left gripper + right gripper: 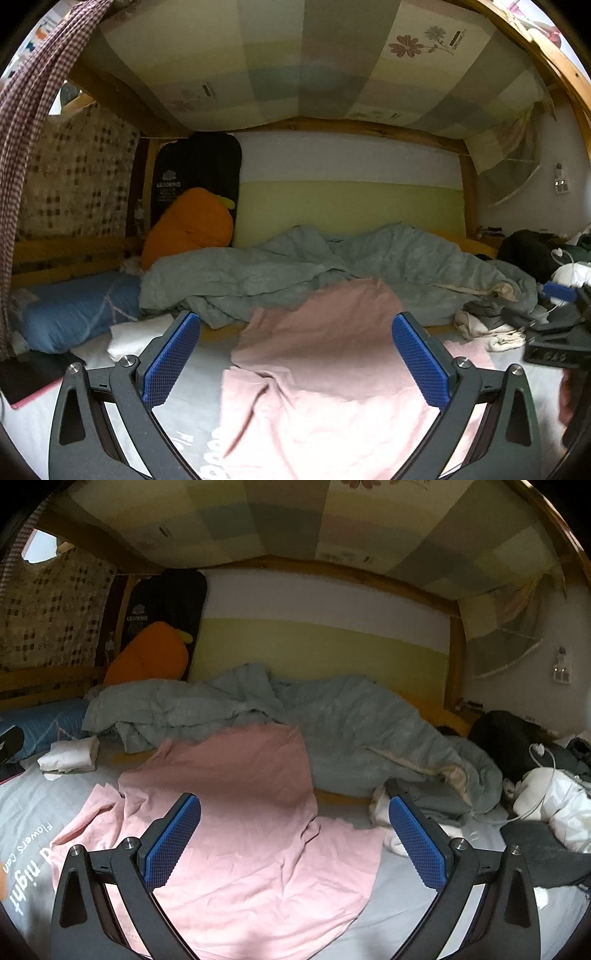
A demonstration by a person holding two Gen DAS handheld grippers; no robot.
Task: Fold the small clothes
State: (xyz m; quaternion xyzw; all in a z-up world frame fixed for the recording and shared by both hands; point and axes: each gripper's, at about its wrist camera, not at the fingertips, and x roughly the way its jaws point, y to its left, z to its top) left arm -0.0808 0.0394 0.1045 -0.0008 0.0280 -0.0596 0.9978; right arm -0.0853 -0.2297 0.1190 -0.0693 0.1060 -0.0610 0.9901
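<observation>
The space is enclosed by a wooden bunk frame (373,127). A patchwork fabric canopy (295,59) is stretched overhead. The rear wall (321,627) is banded white and pale green. Daylight is admitted at the upper left.

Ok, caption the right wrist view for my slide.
Open right claw above a rumpled pink garment on the grey bedsheet.

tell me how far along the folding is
Done: one white folded piece lies at the far left of the bed, beside the grey quilt.
In hand: nothing yet. The left gripper and right gripper are both open over the pink garment, which lies spread and creased, unfolded.
Left: fold the pink garment; a crumpled heap by the quilt may need folding too.
</observation>
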